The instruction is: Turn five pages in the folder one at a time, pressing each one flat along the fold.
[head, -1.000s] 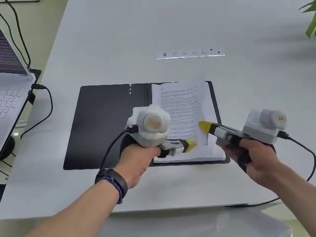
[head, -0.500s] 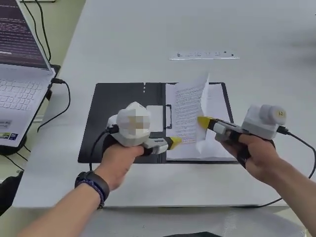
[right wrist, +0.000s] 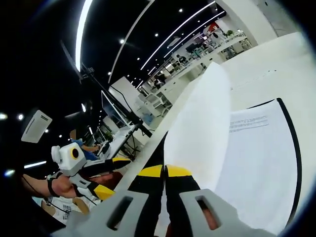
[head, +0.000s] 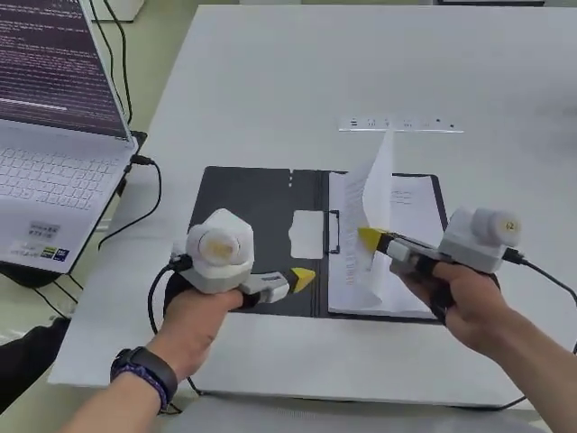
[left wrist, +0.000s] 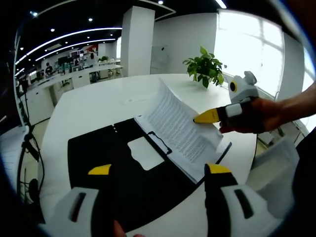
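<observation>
Head view: the folder (head: 252,225) lies open on the table (head: 270,90). Its black left half is bare apart from a white pocket (head: 309,233), and the stack (head: 410,244) sits on the right half under the clip (head: 334,230). My right gripper (head: 368,237) is closed on the outer edge of one page (head: 371,194). That page stands nearly upright just right of the fold (head: 322,262), its top curling a little. In the right gripper view the yellow tips meet on the paper with no gap. It looks like a single sheet, though I can't be sure from that angle. My left gripper (head: 300,279) hangs over the near edge of the left half, apart from the page, with its jaws spread wide and nothing between them.

The turn is halfway done, I judge, so the job now is to carry the page over cleanly.

- I should swing the right gripper in an arc about the fold, not pull outward, or the sheet could strain at the clip.
- A light pinch is enough; a harder one would crease the edge.
- If a second sheet rides along, I should notice it before laying the page down, since only one page goes over per turn.
- The left gripper should stay low and clear of the falling paper until the page rests on the left half.
- Then I can let go with the right and run a gripper along the fold, from the clip toward me, to press it flat.
</observation>
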A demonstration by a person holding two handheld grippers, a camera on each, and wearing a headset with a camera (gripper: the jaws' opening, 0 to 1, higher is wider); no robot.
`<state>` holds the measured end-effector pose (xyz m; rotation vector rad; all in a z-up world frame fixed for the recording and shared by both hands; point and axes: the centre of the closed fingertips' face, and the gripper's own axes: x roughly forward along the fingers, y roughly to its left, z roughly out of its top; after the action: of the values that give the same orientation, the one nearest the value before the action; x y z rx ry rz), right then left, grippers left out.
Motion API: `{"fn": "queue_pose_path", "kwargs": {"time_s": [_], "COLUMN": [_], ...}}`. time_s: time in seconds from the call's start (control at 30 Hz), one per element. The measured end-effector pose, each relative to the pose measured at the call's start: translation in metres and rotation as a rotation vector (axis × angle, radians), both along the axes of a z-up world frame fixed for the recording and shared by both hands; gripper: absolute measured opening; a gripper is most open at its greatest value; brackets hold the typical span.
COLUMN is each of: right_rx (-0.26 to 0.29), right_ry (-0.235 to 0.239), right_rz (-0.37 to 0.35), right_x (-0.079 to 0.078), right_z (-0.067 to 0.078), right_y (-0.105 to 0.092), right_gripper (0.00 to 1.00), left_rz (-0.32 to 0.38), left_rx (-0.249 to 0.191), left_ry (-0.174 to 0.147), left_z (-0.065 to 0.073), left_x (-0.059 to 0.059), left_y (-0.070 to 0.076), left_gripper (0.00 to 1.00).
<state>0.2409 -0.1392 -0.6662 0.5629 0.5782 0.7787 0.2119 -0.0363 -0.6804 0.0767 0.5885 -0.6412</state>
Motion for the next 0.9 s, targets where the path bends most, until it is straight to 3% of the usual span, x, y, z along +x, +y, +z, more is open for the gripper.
{"fn": "queue_pose_path", "kwargs": {"time_s": [0.33, 0.9], "right_rx": [0.009, 0.033], "right_ry": [-0.006, 0.013], "right_rz": [0.04, 0.118], "right_x": [0.0, -0.006], "right_z": [0.005, -0.006], "right_y": [0.035, 0.09], "right_gripper": [0.0, 0.0], "left_rz": [0.023, 0.062], "left_rx": [0.005, 0.015], "left_ry": [-0.013, 0.001], "left_z": [0.002, -0.003], "left_x": [-0.009, -0.024], "left_y": [0.029, 0.06], "left_gripper": [0.75, 0.73]}}
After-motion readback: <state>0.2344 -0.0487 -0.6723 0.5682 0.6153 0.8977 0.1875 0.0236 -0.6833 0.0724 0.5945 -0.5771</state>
